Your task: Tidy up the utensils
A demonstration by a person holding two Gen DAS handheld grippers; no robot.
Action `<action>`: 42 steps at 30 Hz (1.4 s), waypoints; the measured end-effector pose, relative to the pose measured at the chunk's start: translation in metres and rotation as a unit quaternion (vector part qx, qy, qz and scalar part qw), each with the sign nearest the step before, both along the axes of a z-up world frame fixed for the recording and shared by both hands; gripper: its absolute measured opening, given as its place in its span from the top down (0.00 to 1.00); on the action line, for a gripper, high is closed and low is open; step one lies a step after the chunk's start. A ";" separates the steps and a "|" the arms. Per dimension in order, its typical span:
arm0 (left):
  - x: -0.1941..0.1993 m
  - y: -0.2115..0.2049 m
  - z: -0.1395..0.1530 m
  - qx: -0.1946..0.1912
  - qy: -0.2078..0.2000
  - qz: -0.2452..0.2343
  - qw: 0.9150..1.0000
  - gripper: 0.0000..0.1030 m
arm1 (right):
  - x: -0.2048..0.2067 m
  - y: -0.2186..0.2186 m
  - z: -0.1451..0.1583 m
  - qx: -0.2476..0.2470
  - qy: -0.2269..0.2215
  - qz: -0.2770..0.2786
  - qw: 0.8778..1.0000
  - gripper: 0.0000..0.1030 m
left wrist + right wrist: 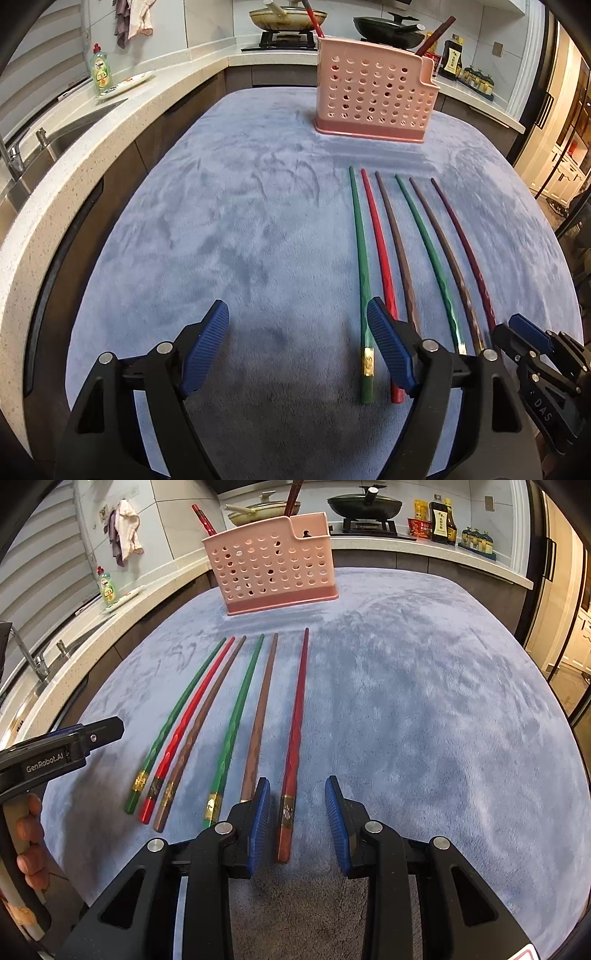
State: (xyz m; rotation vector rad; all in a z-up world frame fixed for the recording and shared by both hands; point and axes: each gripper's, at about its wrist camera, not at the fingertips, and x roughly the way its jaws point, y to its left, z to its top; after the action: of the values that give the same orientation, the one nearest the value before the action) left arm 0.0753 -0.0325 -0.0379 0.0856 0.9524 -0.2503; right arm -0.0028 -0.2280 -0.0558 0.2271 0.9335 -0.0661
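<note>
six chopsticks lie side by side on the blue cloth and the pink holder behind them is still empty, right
Not quite: the pink holder is not empty. The right wrist view shows chopsticks already standing in it. The six chopsticks do lie side by side on the blue cloth.

Green, red and brown chopsticks (236,716) lie on blue cloth (406,701) before a pink perforated holder (273,565).

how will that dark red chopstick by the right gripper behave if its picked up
The dark red chopstick looks rigid and thin, so probably stiff and light. Its faceted, glossy handle may slip or pivot if pinched near one end. The plush blue cloth probably keeps it from rolling.
</note>
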 end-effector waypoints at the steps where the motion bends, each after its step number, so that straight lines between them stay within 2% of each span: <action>1: -0.001 -0.001 -0.001 -0.001 0.002 -0.002 1.000 0.28 | 0.000 0.001 -0.001 0.000 0.003 0.001 1.000 0.74; 11: -0.013 -0.010 -0.017 0.010 0.020 -0.023 0.999 0.28 | -0.003 0.002 -0.007 -0.003 0.008 0.002 1.000 0.82; 25: -0.017 -0.015 -0.032 0.019 0.033 -0.031 0.999 0.30 | -0.004 0.001 -0.008 -0.001 0.006 0.002 1.000 0.82; 35: -0.016 -0.014 -0.033 0.024 0.029 -0.029 0.999 0.49 | -0.004 0.002 -0.008 -0.001 0.006 0.002 1.000 0.82; 38: -0.015 -0.014 -0.032 0.027 0.029 -0.032 0.999 0.62 | -0.005 0.002 -0.008 -0.001 0.006 0.001 1.000 0.83; 42: -0.014 -0.013 -0.031 0.024 0.031 -0.032 0.999 0.73 | -0.004 0.001 -0.008 -0.001 0.007 0.000 1.000 0.86</action>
State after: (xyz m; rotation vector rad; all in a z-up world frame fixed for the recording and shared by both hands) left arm 0.0617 -0.0451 -0.0685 0.1540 1.0183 -0.2908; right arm -0.0070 -0.2273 -0.0636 0.2242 0.9467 -0.0691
